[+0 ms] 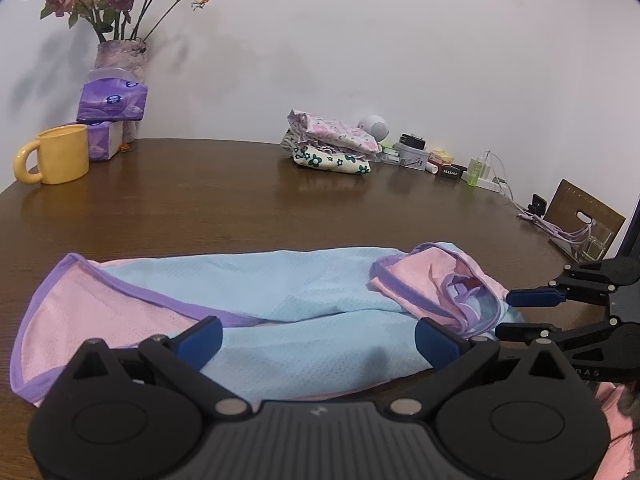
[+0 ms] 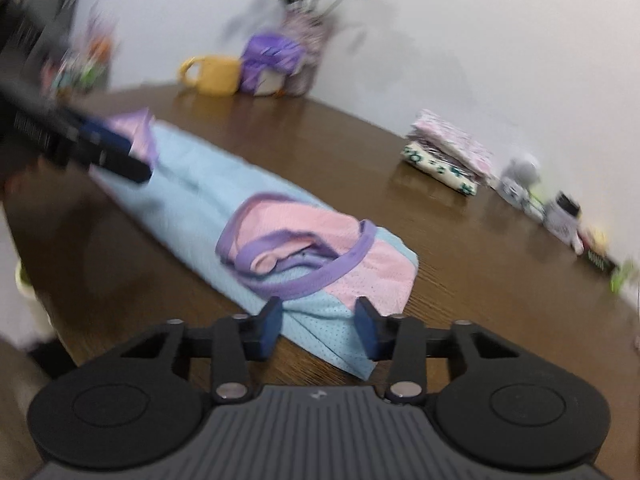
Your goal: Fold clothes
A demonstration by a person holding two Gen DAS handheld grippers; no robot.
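Observation:
A light blue mesh top with pink panels and purple trim lies folded into a long strip across the brown table. My left gripper hovers open over the strip's near edge, its fingers wide apart and gripping nothing. At the strip's collar end, my right gripper comes in from the right. In the right wrist view its jaws stand partly apart with the top's blue and pink corner lying between them; the pads do not visibly pinch it. The left gripper shows blurred at the far end.
A stack of folded floral clothes sits at the back by the wall. A yellow mug, purple tissue packs and a vase of roses stand back left. Small bottles, chargers and cables line the right edge.

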